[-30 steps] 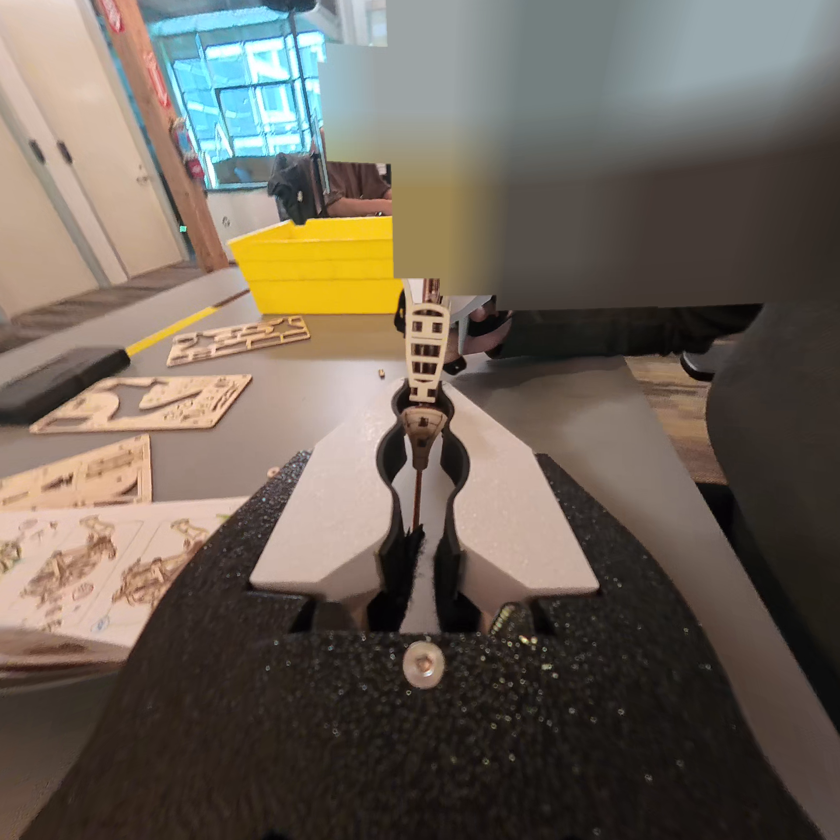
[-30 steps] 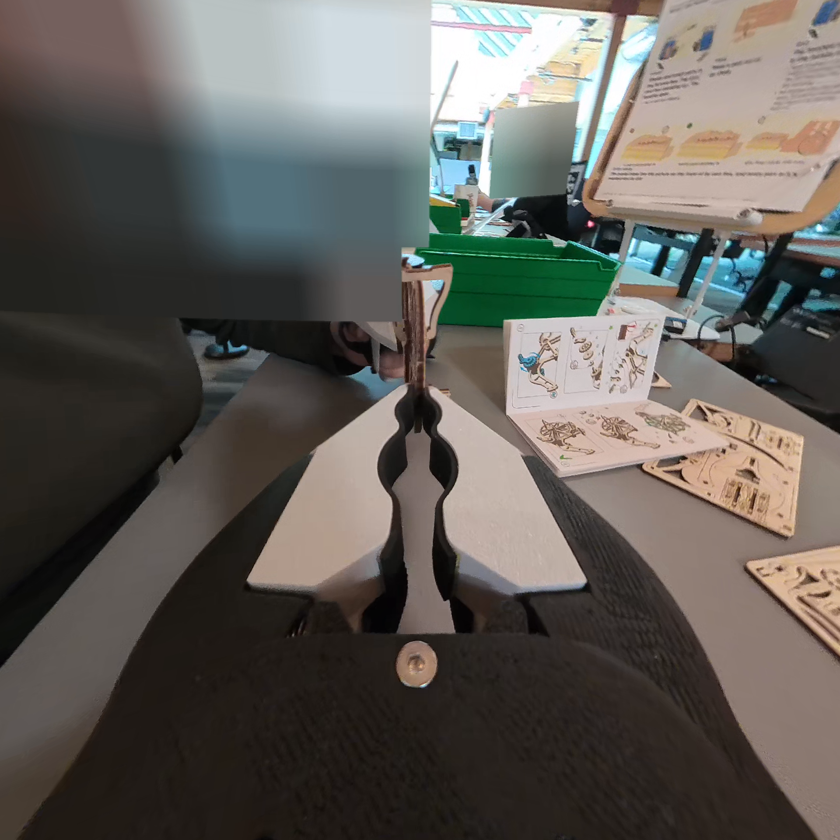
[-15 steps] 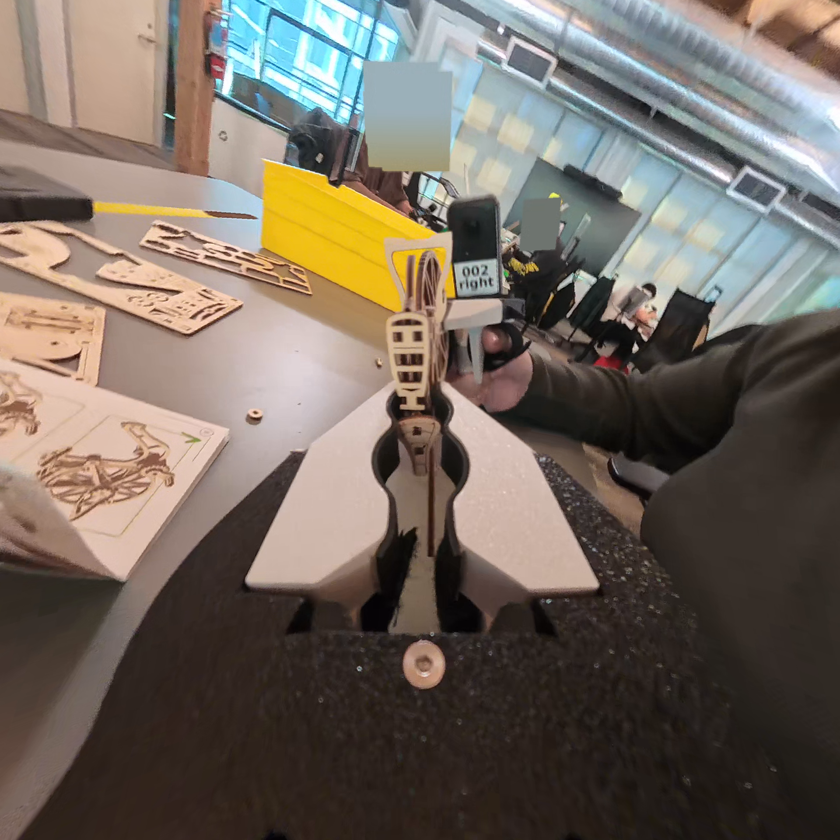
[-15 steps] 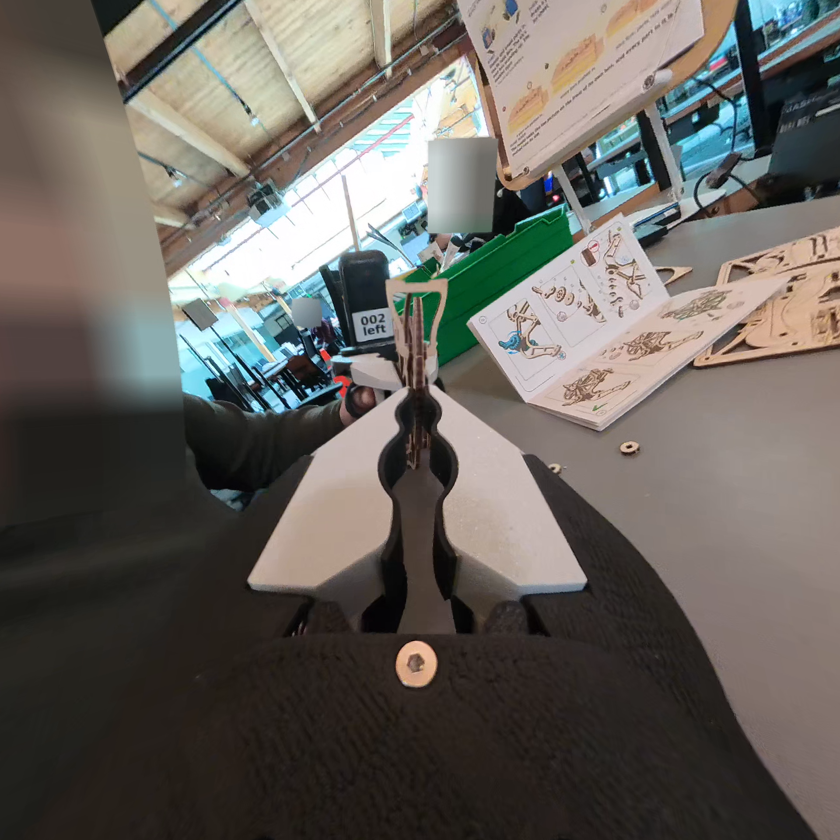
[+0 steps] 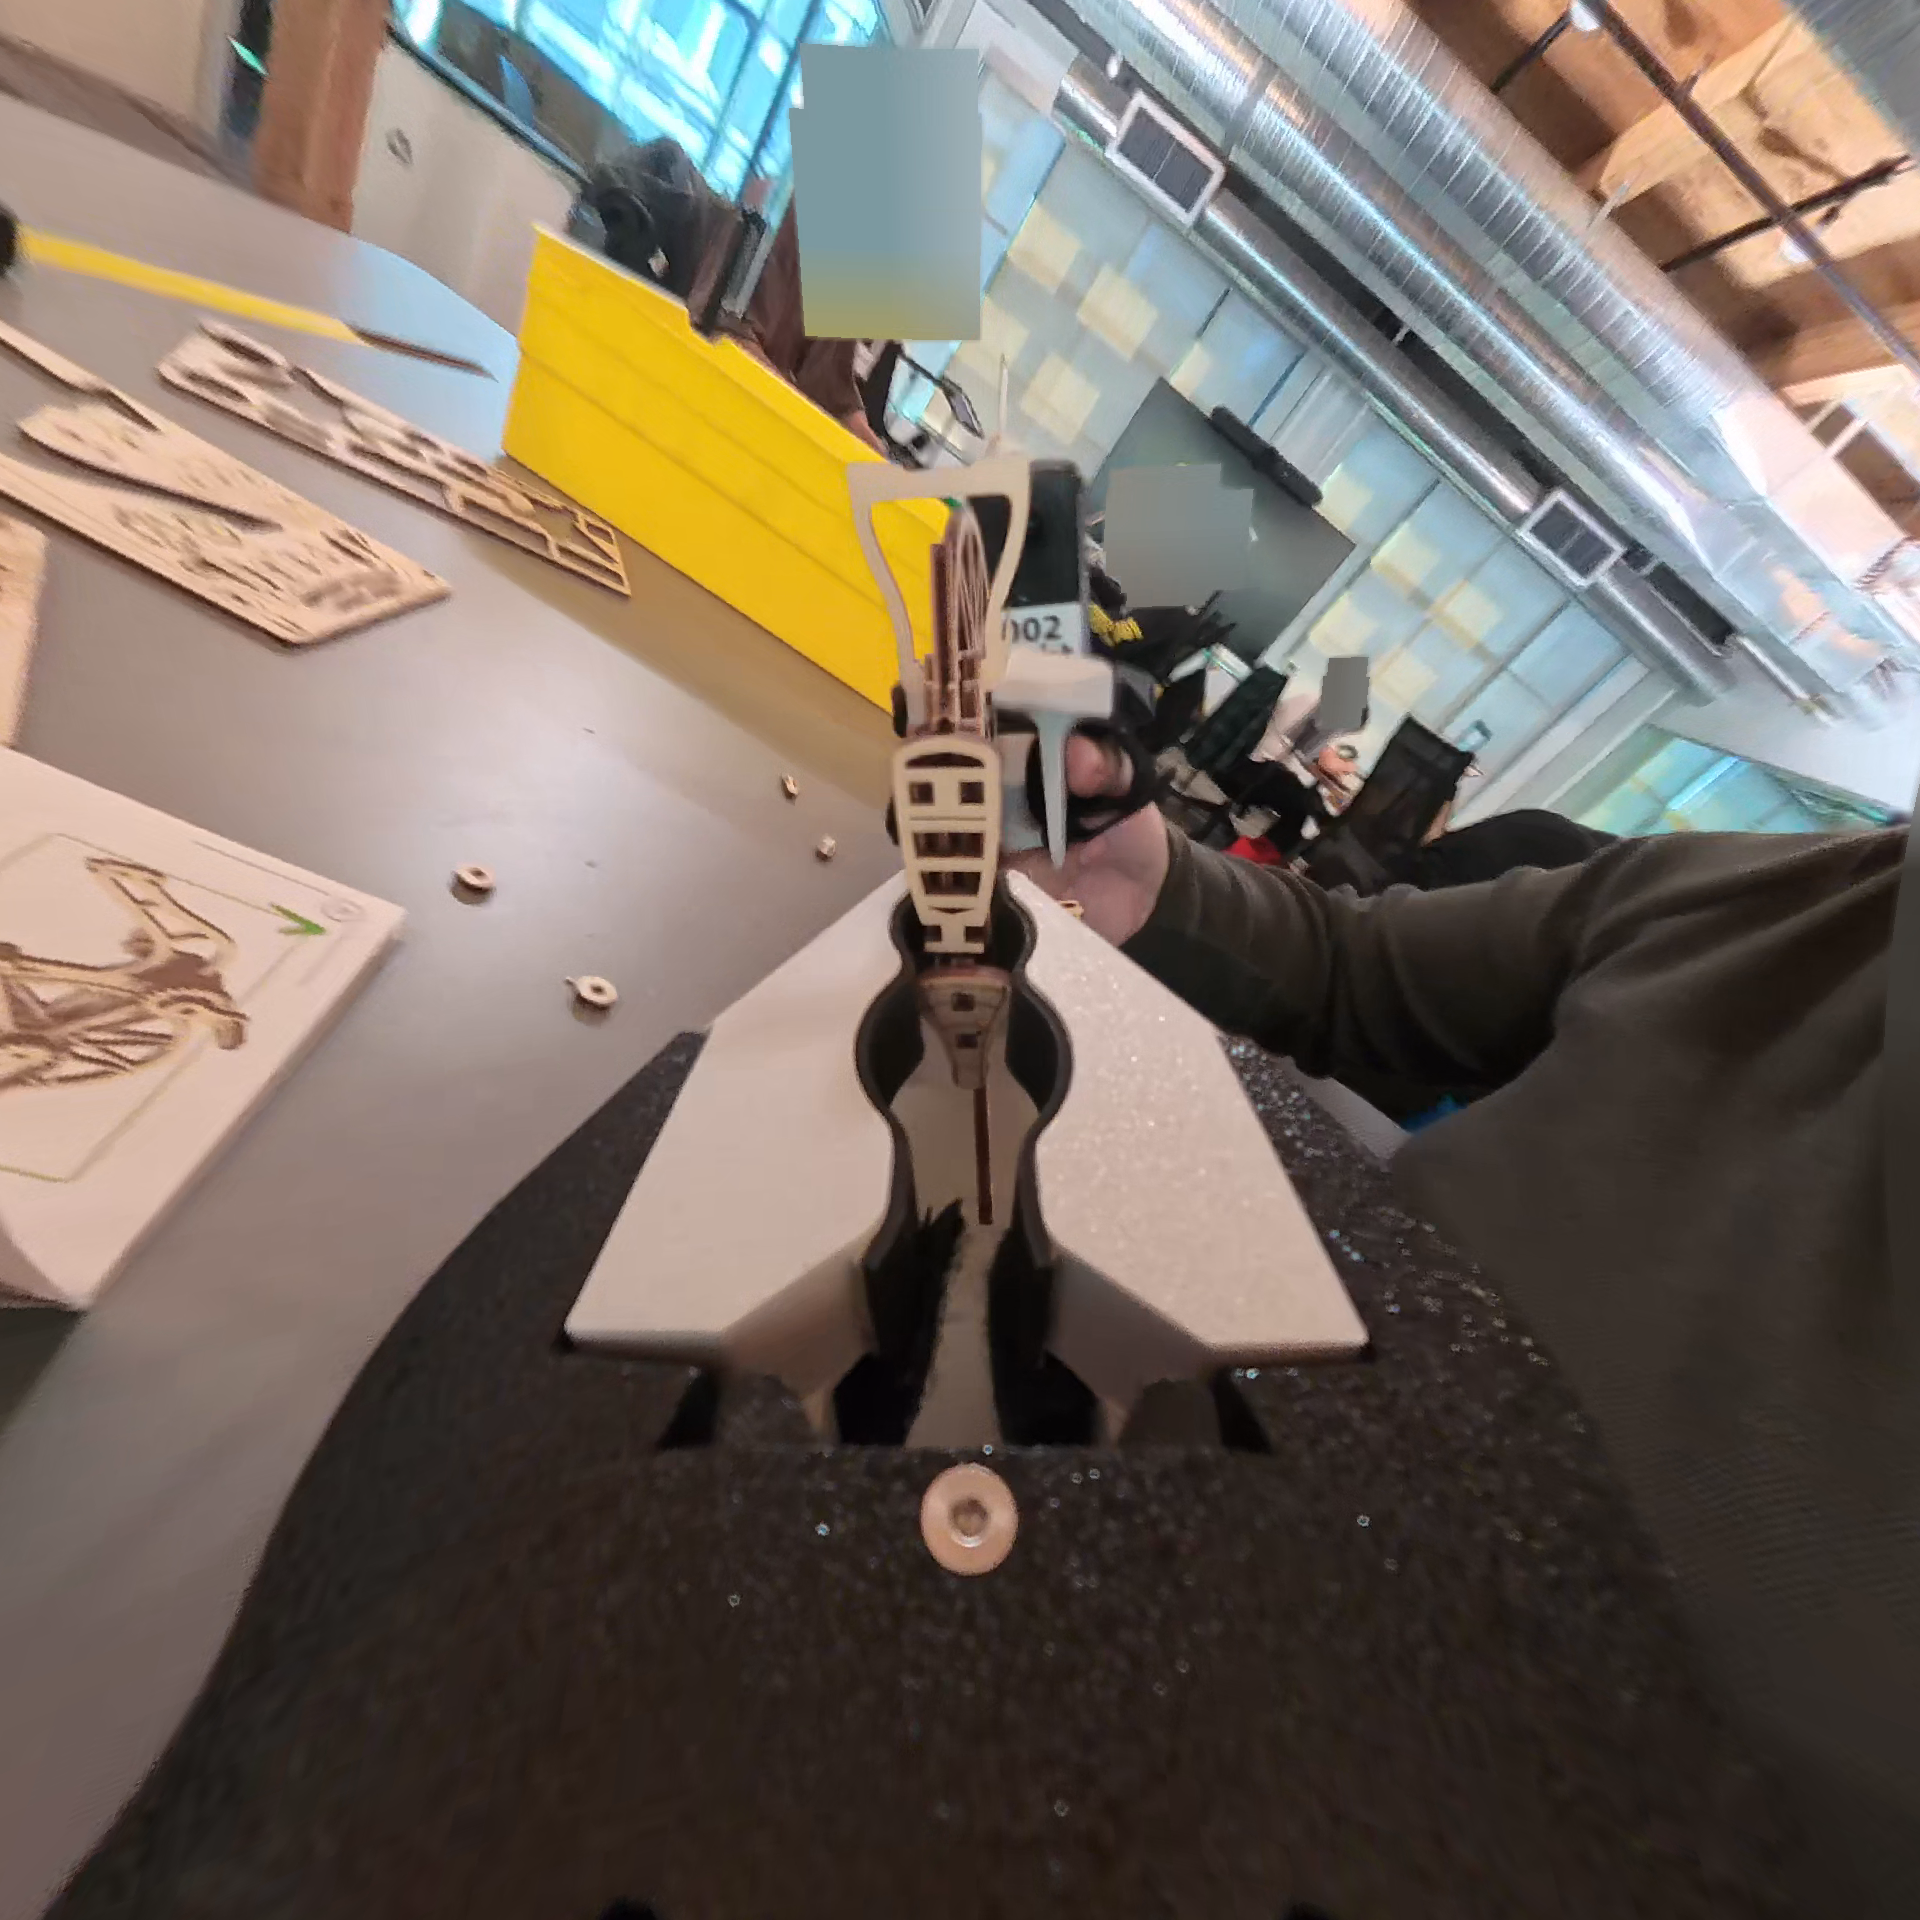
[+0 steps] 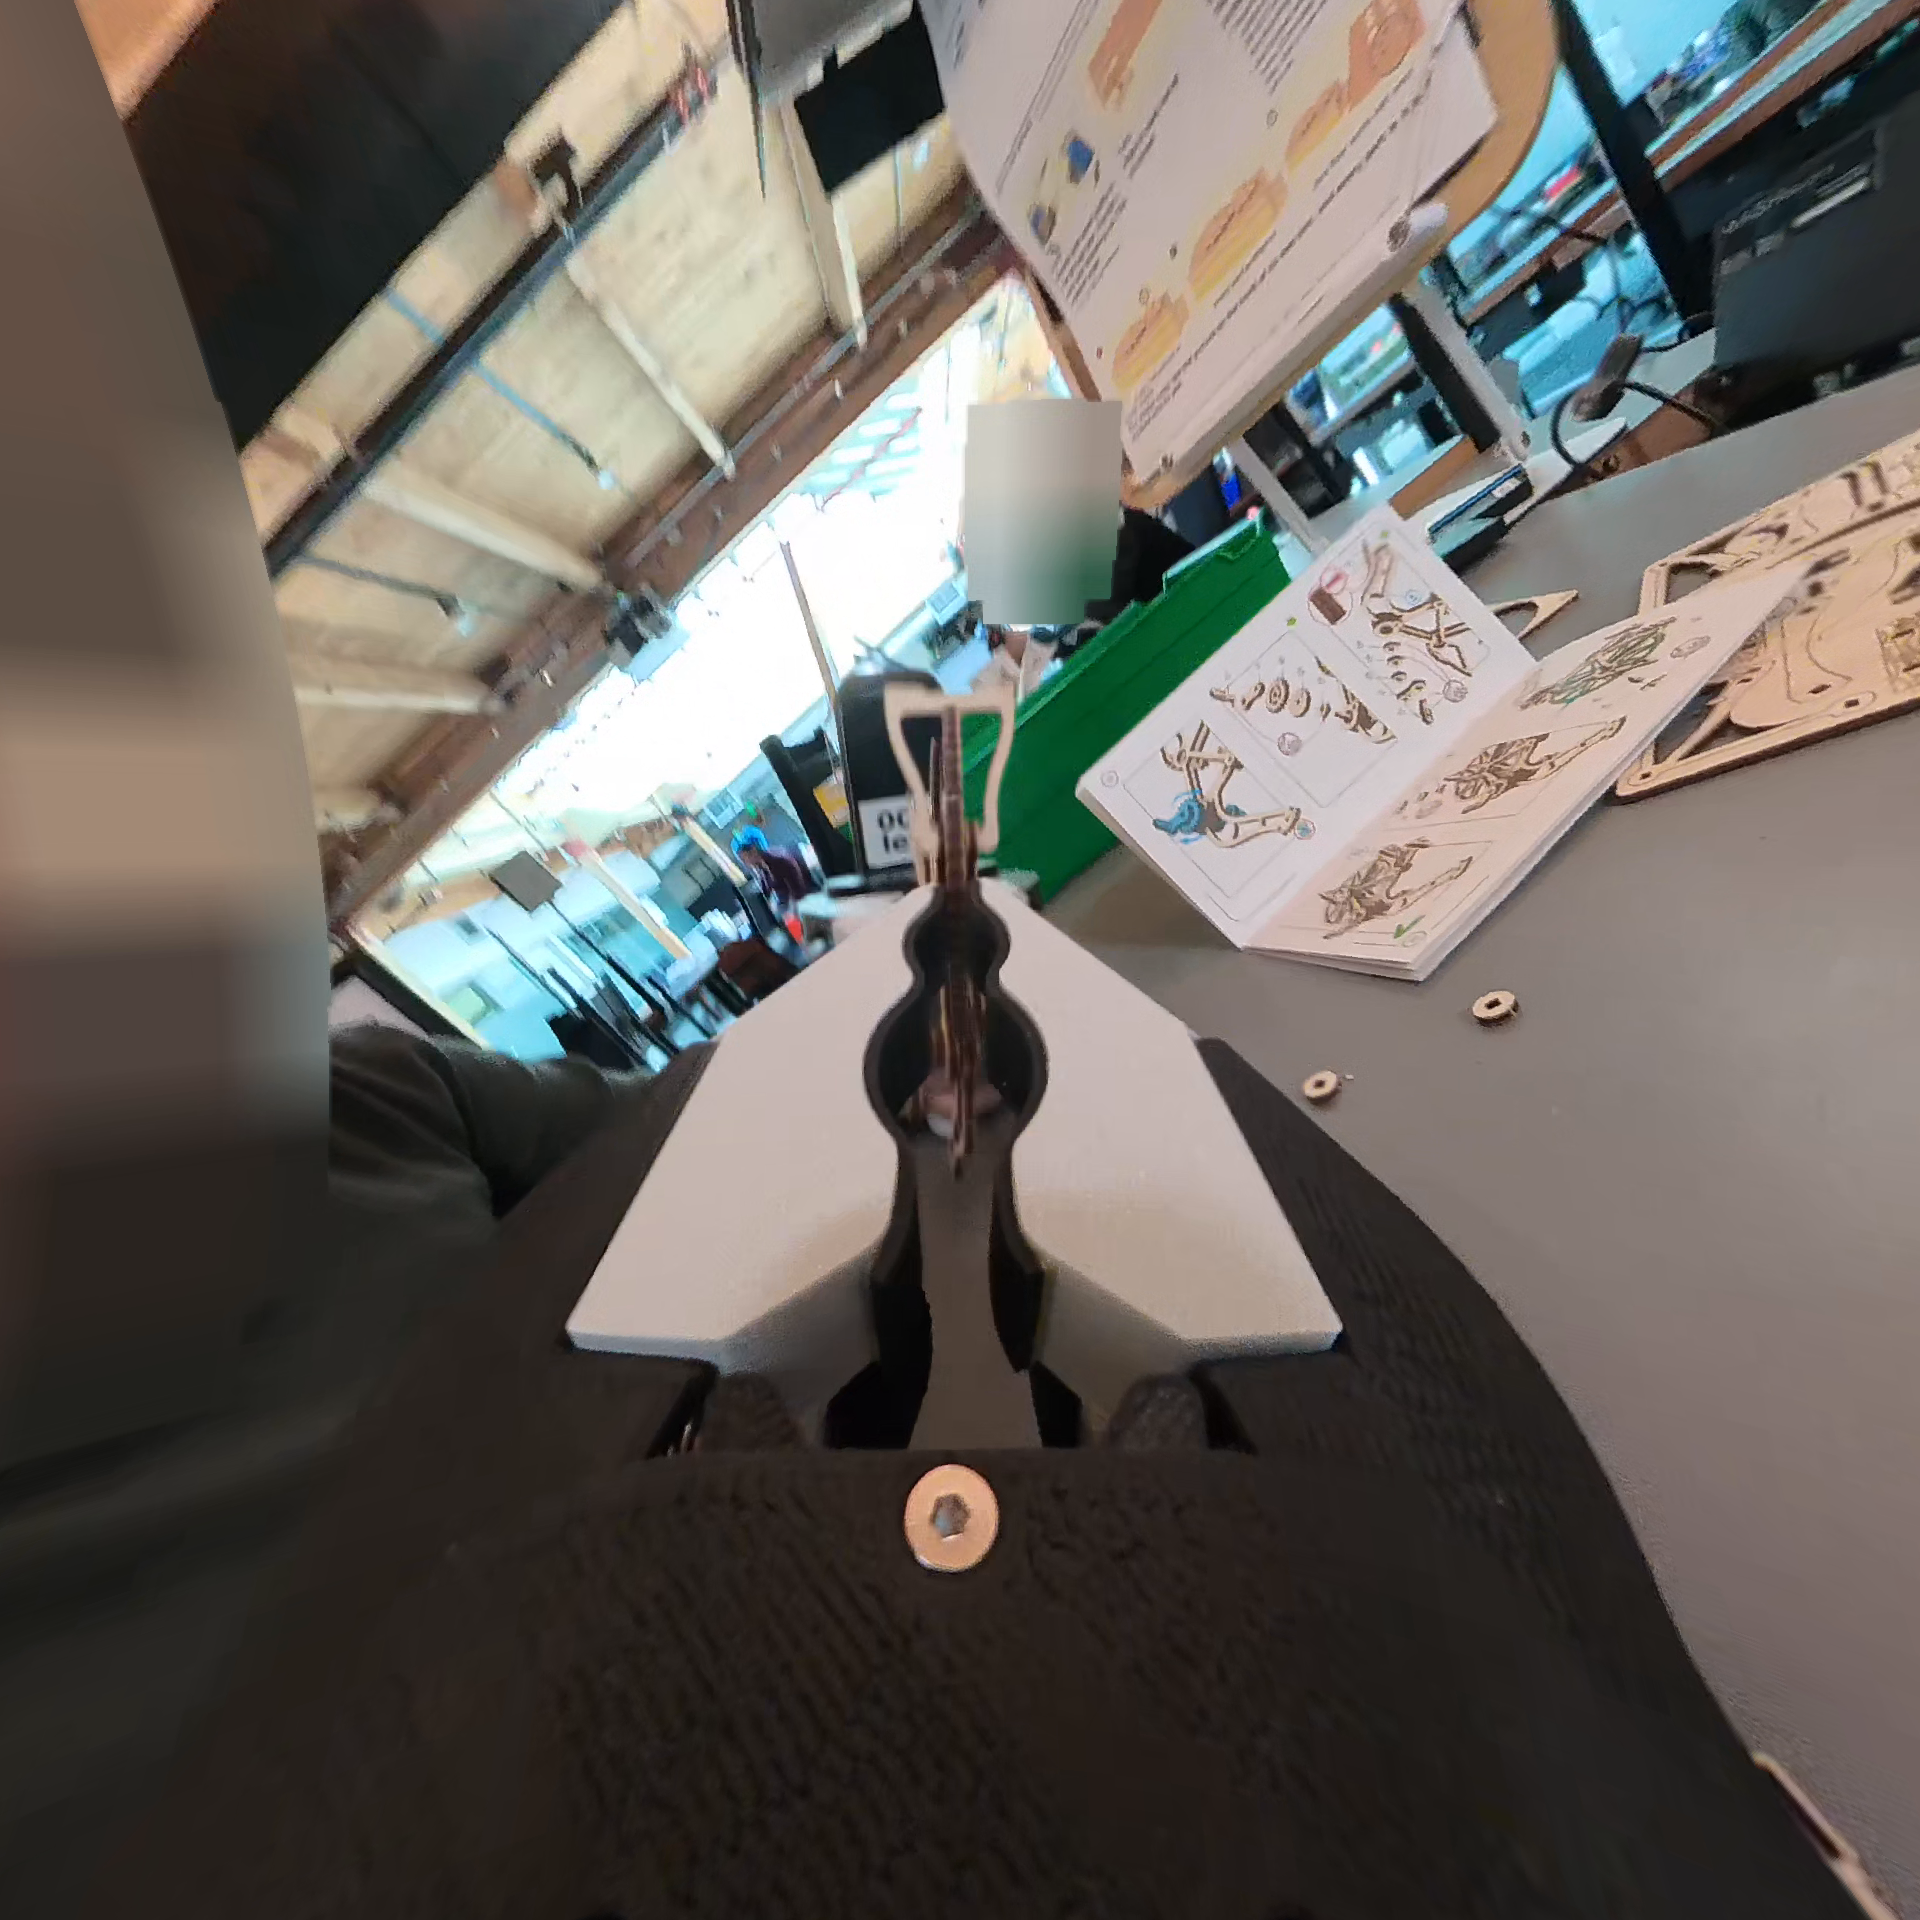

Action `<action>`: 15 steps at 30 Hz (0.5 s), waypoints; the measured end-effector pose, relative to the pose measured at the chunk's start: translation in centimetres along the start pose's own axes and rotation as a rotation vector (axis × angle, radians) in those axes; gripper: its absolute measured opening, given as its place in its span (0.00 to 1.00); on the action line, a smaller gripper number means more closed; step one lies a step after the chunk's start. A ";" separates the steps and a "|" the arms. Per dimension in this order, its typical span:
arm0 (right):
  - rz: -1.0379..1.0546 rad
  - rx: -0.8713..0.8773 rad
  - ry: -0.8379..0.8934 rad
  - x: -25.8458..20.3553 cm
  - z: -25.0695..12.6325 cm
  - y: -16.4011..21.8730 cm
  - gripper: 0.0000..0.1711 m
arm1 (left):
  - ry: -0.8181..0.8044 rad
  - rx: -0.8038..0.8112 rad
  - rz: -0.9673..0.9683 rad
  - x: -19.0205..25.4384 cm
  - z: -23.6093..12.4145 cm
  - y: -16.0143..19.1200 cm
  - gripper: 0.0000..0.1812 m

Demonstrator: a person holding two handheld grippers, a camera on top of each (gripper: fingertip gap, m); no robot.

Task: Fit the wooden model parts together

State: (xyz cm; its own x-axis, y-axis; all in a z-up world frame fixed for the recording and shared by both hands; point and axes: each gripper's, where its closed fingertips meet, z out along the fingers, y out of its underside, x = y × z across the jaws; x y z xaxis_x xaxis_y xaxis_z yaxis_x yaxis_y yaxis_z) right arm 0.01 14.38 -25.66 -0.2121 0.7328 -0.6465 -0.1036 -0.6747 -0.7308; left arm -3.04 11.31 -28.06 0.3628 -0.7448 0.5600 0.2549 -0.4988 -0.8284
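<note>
Clearly both grippers are clenched on wood held above the bench: the left gripper (image 5: 951,914) pinches a ladder-slotted piece (image 5: 945,831) upright, its long axis in line with the forked wheel part (image 6: 951,800) gripped by the right gripper (image 6: 951,904), nose to nose.

Both grippers, left (image 5: 961,914) and right (image 6: 951,904), face each other, fingers pinched together.

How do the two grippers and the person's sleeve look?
Each gripper, left and right, has two light grey angular fingers with wavy dark inner edges on a rough black body with one silver screw. The sleeve is dark.
</note>
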 end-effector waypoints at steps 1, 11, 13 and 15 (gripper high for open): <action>0.030 0.032 -0.002 0.0 -0.1 -0.4 0.00 | 0.006 -0.030 -0.003 0.1 0.2 0.5 0.04; 0.025 -0.120 -0.001 0.2 -0.4 0.9 0.00 | 0.006 -0.027 -0.045 -0.2 0.3 0.5 0.04; 0.041 -0.132 -0.005 0.3 -0.3 1.2 0.00 | 0.010 -0.015 -0.058 -0.2 0.2 0.3 0.04; 0.044 -0.140 -0.007 0.3 -0.3 1.3 0.00 | 0.012 -0.024 -0.056 -0.2 0.2 0.4 0.04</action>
State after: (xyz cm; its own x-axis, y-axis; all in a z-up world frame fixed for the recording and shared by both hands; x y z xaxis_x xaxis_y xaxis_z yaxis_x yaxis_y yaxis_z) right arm 0.14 13.79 -26.86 -0.2198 0.7016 -0.6778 0.0422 -0.6873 -0.7251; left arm -2.80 11.31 -28.51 0.3380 -0.7203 0.6058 0.2529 -0.5504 -0.7956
